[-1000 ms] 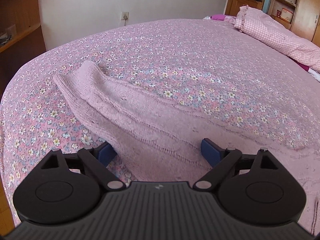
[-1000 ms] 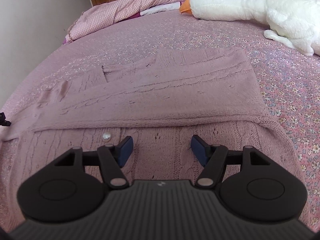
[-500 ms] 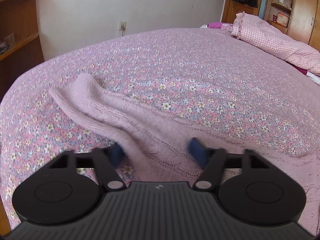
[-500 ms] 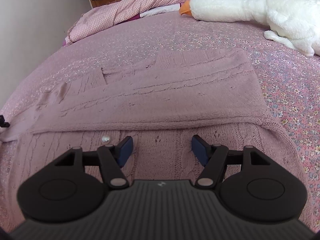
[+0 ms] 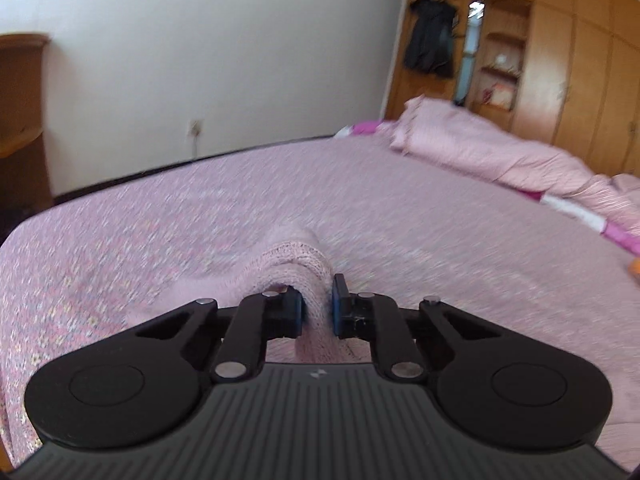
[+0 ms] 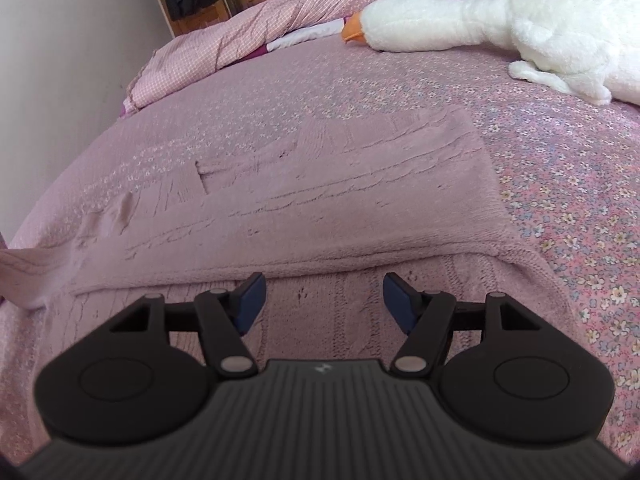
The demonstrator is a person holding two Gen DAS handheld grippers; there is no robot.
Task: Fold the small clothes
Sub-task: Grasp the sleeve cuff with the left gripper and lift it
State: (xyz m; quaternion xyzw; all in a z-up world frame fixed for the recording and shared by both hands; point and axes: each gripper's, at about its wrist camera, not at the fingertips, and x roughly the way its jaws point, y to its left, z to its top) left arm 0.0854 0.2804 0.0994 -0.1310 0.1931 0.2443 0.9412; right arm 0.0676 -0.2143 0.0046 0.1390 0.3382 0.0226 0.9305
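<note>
Sleeve pinched by the left gripper (image 5: 317,307); right gripper (image 6: 323,296) held wide apart.

A bunched pink knit sleeve (image 5: 294,262) is clamped between the left pads and lifted off the floral bedspread (image 5: 400,208). Nothing is held by the right gripper, poised over the cardigan (image 6: 340,200) lying partly folded on the bed, near a plush goose (image 6: 500,20).

The right hand-held gripper (image 6: 322,300) hovers jaws apart over a pink knit cardigan (image 6: 344,200) spread flat on the floral bed (image 6: 580,208). A white plush goose (image 6: 500,24) lies toward the bed's far right edge.
</note>
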